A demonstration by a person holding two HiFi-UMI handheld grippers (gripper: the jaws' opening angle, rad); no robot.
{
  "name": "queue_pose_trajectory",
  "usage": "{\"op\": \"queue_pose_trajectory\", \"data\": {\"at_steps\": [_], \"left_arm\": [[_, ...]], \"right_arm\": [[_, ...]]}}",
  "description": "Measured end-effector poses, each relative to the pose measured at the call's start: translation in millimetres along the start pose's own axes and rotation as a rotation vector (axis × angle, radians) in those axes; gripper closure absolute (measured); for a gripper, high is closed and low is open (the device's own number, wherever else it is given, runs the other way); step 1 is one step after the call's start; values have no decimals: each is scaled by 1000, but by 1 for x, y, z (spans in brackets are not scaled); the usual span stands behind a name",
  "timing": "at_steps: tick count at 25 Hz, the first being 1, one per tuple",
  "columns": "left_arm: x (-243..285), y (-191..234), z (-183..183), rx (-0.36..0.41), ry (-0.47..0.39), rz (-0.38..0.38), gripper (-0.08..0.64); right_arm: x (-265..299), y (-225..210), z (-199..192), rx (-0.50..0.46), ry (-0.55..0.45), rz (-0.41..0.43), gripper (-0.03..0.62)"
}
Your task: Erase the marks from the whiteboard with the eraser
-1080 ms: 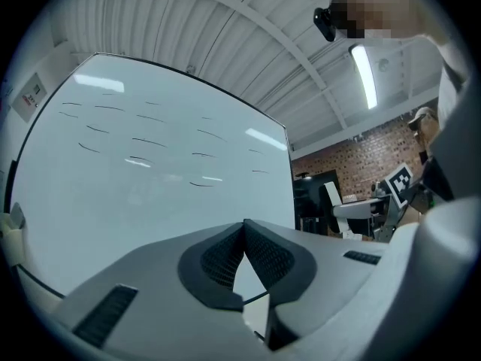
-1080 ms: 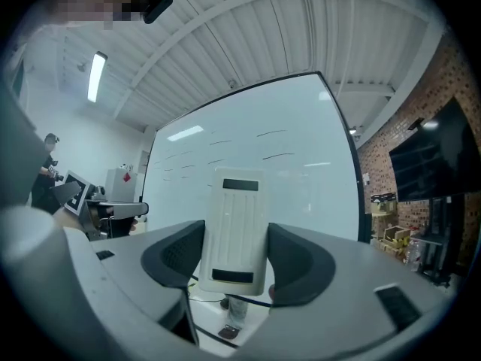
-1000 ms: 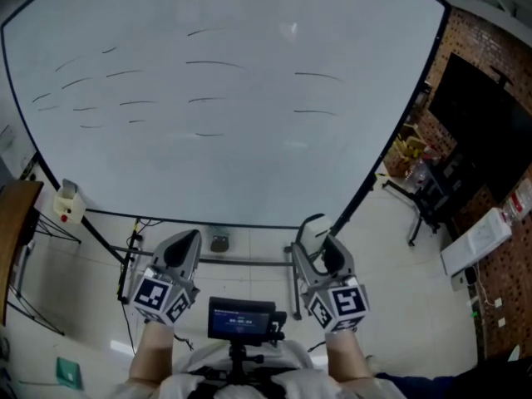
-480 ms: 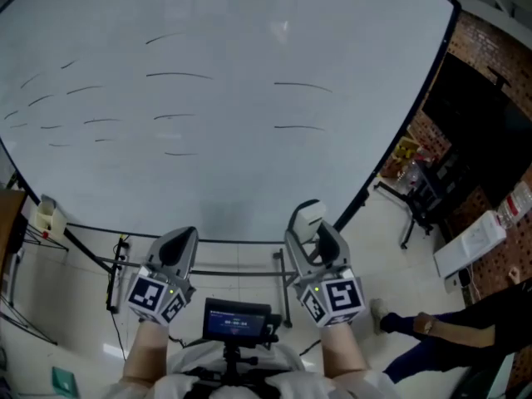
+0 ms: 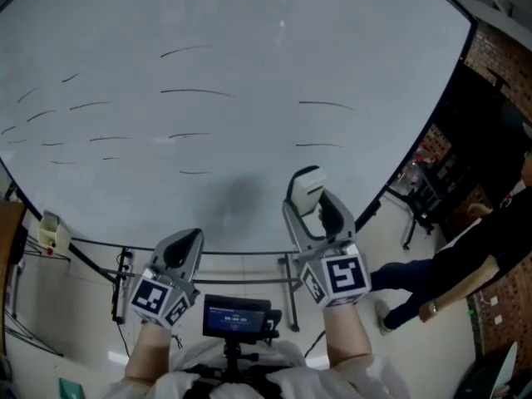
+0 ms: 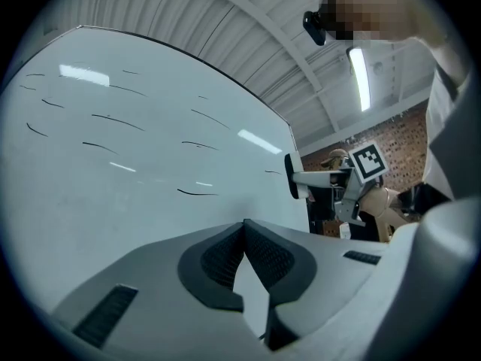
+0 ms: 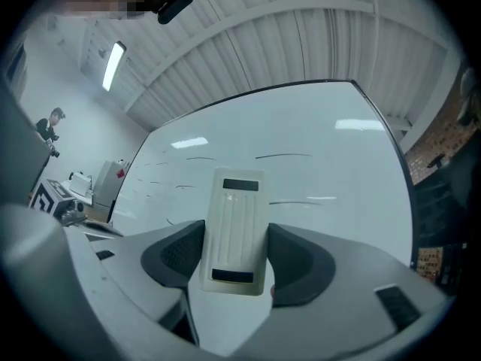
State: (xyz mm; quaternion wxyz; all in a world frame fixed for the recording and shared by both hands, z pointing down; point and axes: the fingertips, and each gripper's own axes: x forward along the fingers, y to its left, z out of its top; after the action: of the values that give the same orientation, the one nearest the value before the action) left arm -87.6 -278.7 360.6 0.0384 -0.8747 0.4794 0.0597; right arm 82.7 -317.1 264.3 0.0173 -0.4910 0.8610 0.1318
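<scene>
Our right gripper [image 5: 304, 196] is clamped on the eraser [image 5: 309, 181]. In the right gripper view its two dark pads press the long sides of the cream block [image 7: 234, 228], which stands lengthwise between them and points up at the whiteboard [image 7: 331, 134]. From the head view the eraser sits in front of the whiteboard's [image 5: 249, 40] lower edge, right of the middle. We cannot tell whether it touches the surface.

The marks [image 5: 195, 91] are short dark strokes in loose rows across the middle and left of the whiteboard. Two more [image 5: 326, 104] lie toward its right edge, above the eraser and apart from it.

Our left gripper [image 5: 184, 246] hangs lower, below the whiteboard's bottom edge. Its jaws are pressed together at the tips with nothing between them, as the left gripper view [image 6: 244, 235] shows.

A small screen [image 5: 239, 317] sits between our two hands. A person in dark clothes [image 5: 482, 248] stands off the whiteboard's right edge.
</scene>
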Motion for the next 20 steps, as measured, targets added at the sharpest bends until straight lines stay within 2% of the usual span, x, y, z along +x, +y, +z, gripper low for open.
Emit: {"op": "queue_pose_trajectory", "data": {"at_steps": [5, 10, 20], "left_arm": [[-4, 7, -5, 1, 16, -15, 552], [-3, 12, -11, -5, 19, -22, 552], [0, 19, -22, -24, 35, -33, 552]], "right_arm": [[39, 11, 25, -41, -9, -16, 314], [59, 8, 29, -79, 12, -112, 316], [83, 8, 18, -182, 49, -245, 316]]}}
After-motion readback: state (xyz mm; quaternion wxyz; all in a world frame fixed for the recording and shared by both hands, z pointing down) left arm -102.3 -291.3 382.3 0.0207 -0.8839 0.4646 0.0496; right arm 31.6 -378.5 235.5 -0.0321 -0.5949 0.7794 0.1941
